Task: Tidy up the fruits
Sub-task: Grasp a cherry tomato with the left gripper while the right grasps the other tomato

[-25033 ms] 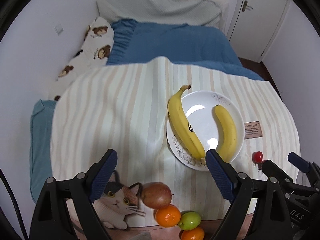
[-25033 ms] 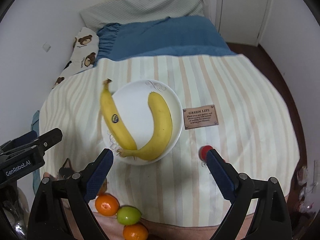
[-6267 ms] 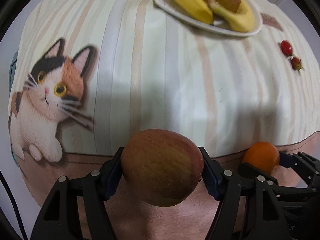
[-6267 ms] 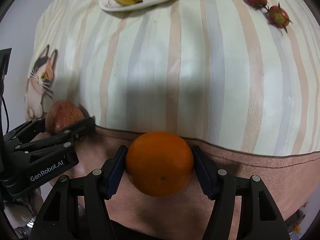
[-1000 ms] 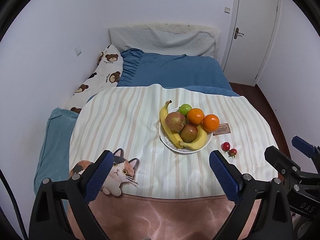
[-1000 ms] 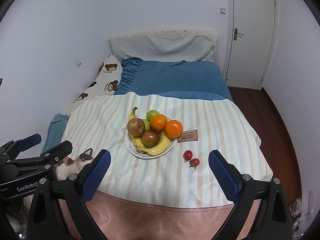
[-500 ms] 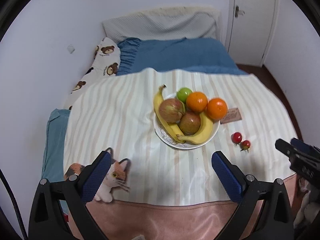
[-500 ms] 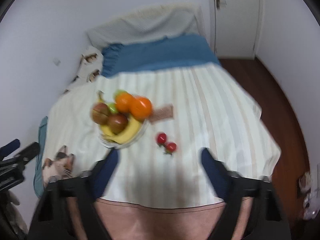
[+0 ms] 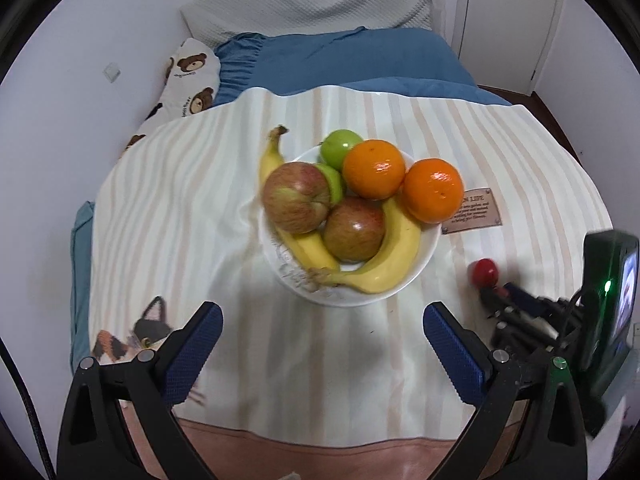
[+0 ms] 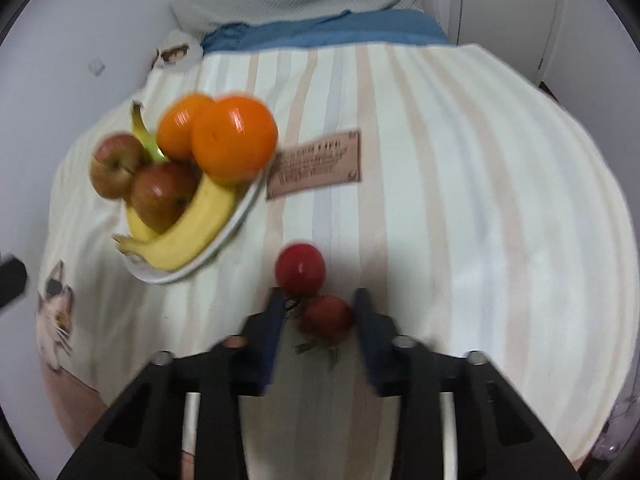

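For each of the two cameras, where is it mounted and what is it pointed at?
Left wrist: on the left gripper, angled down at the fruit plate; its open fingers show, the right gripper at far right.
Right wrist: on the right gripper, looking down at two cherry tomatoes; fingers bracket the nearer one.
Shared: plate, tomatoes, striped cloth.

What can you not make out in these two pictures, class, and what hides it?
- Label wording: too small, blurred in both views.
- Nearer tomato, left view: hidden behind right tongs.
- Second green apple: mostly behind red apple.
- Cat print: cut by left tongs.
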A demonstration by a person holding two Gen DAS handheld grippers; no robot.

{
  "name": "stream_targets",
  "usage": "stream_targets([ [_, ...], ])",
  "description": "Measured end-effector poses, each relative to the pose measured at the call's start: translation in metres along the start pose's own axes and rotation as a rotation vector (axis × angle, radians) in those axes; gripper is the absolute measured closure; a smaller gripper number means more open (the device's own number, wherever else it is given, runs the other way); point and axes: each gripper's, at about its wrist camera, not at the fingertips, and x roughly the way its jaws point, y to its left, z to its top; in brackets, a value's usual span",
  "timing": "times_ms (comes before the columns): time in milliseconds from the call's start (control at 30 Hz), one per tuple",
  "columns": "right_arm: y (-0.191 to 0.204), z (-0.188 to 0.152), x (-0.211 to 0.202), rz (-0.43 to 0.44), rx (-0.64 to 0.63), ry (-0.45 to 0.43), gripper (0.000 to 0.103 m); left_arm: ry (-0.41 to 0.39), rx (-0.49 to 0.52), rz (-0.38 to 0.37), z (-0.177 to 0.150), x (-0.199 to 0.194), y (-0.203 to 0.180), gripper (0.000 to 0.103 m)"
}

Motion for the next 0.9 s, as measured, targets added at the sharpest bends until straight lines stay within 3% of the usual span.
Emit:
stream_targets([
  [100,-0.005,-0.004,-0.006,-0.014,-0.01,-0.025,0.074,0.011,0.008,-0.048,0.006,0.009,-0.014,0.0],
  [300,-0.049,-0.01,-0.036,-0.028,0.069,-0.047,0.074,0.07,0.034,-0.212,0.019,0.032,-0.051,0.002],
  [400,-0.07,-0.015,-0.051,-0.049,0.11,-0.058,0.074,0.102,0.07,-0.266,0.023,0.045,-0.077,0.011],
  [467,-0.081,-0.018,-0.057,-0.064,0.13,-0.062,0.074,0.128,0.102,-0.283,0.024,0.058,-0.094,0.026],
  [700,-0.103,-0.029,-0.063,-0.085,0.18,-0.061,0.074,0.187,0.166,-0.288,0.023,0.096,-0.133,0.03],
  [767,-0.107,-0.03,-0.063,-0.086,0.187,-0.061,0.074,0.193,0.186,-0.289,0.023,0.103,-0.142,0.055],
  [900,-0.107,-0.033,-0.064,-0.091,0.188,-0.058,0.074,0.159,0.231,-0.279,0.021,0.104,-0.156,0.074],
])
